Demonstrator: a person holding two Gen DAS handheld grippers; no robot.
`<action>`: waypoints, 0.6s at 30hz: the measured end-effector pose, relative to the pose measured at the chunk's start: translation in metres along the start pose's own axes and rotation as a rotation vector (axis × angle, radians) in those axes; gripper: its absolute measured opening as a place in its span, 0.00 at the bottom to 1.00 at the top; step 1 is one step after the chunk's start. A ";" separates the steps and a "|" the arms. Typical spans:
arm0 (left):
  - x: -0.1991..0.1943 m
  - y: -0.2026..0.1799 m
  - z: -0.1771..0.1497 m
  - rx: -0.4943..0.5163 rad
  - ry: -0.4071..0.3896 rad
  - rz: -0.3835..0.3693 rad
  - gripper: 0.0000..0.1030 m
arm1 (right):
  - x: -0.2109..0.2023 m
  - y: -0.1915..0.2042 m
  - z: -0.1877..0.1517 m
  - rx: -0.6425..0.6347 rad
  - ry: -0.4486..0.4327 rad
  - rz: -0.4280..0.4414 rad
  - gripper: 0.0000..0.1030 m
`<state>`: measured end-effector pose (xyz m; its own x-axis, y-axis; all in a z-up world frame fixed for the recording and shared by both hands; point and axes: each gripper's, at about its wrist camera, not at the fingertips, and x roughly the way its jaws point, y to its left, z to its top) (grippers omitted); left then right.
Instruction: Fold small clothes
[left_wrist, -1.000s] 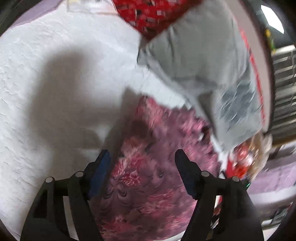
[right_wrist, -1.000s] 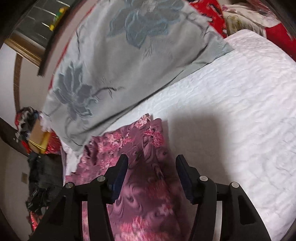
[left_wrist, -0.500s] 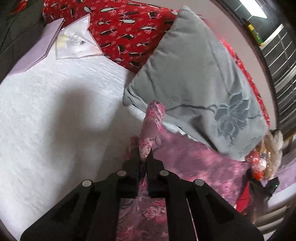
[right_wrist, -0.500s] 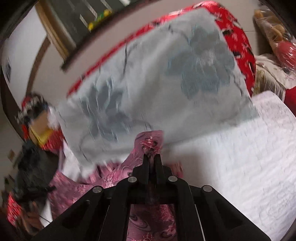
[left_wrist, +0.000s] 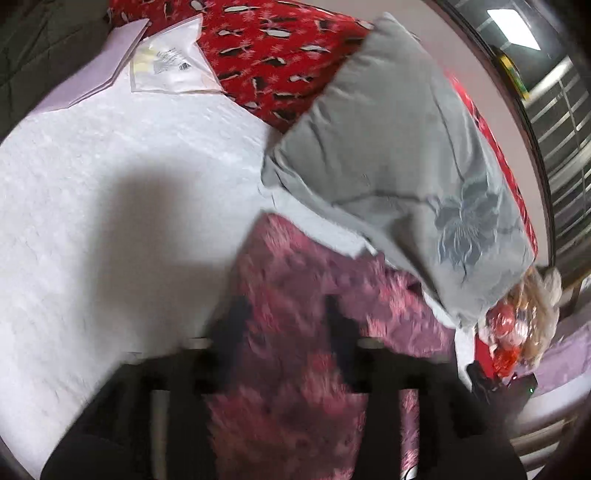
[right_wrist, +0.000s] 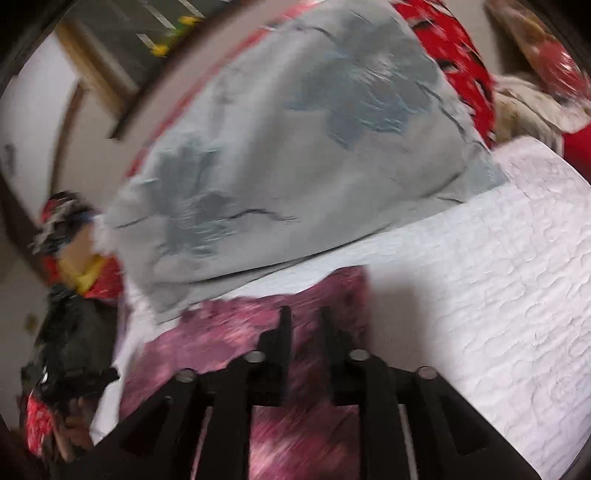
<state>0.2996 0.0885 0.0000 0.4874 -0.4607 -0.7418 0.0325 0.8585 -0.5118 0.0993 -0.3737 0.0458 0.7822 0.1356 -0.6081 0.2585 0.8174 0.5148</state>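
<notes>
A pink and purple floral garment (left_wrist: 303, 295) lies flat on the white quilted bed (left_wrist: 110, 206), its far edge near a grey pillow (left_wrist: 399, 155). My left gripper (left_wrist: 288, 325) hovers over the garment with its fingers apart and nothing between them. The garment also shows in the right wrist view (right_wrist: 229, 332), blurred. My right gripper (right_wrist: 304, 325) is over the garment's far right corner, fingers a little apart and empty. Both views are motion-blurred.
The grey flowered pillow (right_wrist: 295, 147) leans on a red patterned cushion (left_wrist: 280, 59) at the bed's head. A plastic packet (left_wrist: 170, 62) and a lilac sheet (left_wrist: 92, 77) lie at the far left. Clutter and bags (left_wrist: 517, 332) sit beyond the bed's edge.
Both grippers, shut on raised corners of the garment half a second ago, have opened and let it go. The garment now lies flat on the bed.
</notes>
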 end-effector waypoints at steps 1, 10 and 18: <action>0.009 -0.005 -0.010 0.021 0.025 0.028 0.55 | 0.012 -0.004 -0.011 0.003 0.069 -0.020 0.30; -0.009 -0.019 -0.050 0.105 0.111 0.089 0.57 | -0.040 -0.047 -0.032 0.179 0.031 -0.091 0.48; 0.007 -0.031 -0.084 0.205 0.137 0.235 0.62 | -0.045 -0.034 -0.068 0.024 0.125 -0.102 0.05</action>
<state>0.2290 0.0401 -0.0256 0.3808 -0.2591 -0.8876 0.1148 0.9657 -0.2327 0.0169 -0.3692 0.0141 0.6752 0.1225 -0.7274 0.3472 0.8173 0.4598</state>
